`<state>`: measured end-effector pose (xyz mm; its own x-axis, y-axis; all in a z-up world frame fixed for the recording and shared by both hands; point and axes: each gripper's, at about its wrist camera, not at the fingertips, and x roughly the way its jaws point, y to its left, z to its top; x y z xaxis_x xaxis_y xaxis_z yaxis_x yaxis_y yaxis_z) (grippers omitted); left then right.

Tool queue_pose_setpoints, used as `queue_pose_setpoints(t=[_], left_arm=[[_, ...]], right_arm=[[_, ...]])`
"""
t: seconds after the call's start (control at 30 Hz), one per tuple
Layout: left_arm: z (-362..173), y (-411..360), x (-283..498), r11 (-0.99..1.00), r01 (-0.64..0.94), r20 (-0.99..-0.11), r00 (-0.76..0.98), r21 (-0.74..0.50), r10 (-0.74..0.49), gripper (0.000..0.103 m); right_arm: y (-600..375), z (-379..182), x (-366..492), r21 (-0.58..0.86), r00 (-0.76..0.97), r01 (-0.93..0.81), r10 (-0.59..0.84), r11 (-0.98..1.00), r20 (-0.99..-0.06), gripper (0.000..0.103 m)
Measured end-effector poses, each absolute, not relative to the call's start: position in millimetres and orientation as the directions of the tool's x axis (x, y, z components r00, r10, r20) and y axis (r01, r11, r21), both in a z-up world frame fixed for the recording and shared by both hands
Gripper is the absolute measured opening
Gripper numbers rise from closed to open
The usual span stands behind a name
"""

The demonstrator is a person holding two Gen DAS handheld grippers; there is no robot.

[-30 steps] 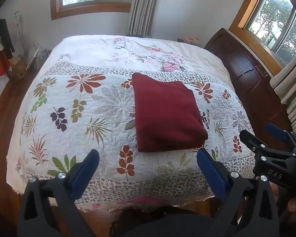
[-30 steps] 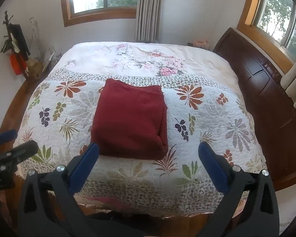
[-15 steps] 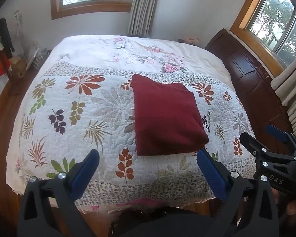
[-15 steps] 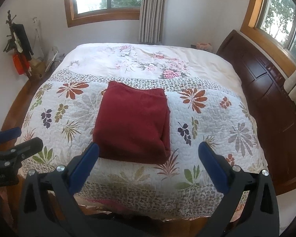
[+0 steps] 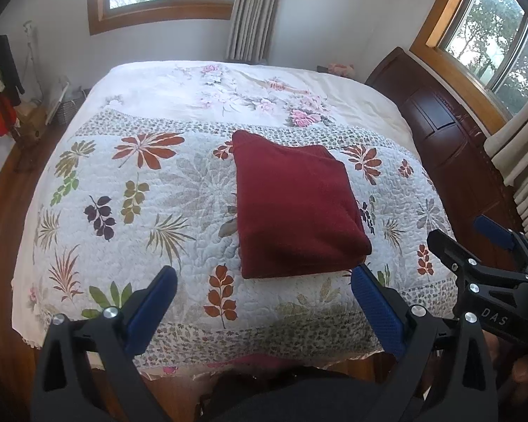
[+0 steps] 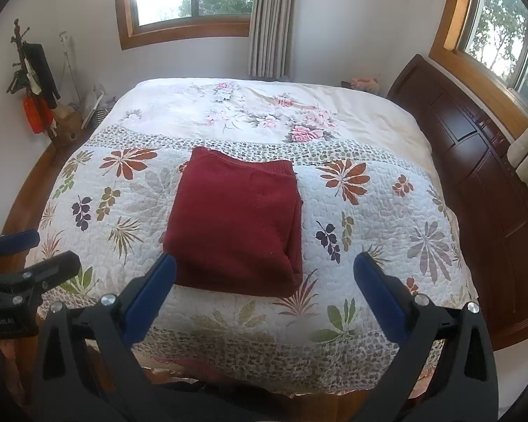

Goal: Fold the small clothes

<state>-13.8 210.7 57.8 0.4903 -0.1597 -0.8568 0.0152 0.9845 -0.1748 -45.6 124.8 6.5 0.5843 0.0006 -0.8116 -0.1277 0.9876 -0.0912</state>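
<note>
Both views drawn slightly back from folded red garment (image 5: pixel 295 211), left gripper (image 5: pixel 264 281) and right gripper (image 6: pixel 264 270) spread empty, "DAS" on right gripper

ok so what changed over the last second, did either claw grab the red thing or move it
Neither took hold of anything. Both views creep slightly nearer the bed, so the left claw and right claw have eased forward a little; the right view has also lifted slightly. Both remain open and empty, short of the cloth. The folded red garment lies flat on the leaf-patterned quilt, in the same place and shape as before.
</note>
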Motion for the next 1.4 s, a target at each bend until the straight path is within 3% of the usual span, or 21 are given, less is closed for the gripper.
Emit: queue_pose_setpoints(t=[1.4], left_arm=[[57,192,-12,0.987,0.046,-0.867,0.472,-0.155,-0.158,0.099]], right_arm=[[109,0,-46,-0.084,0.568,-0.111,-0.006,0.990,-0.823,0.100]])
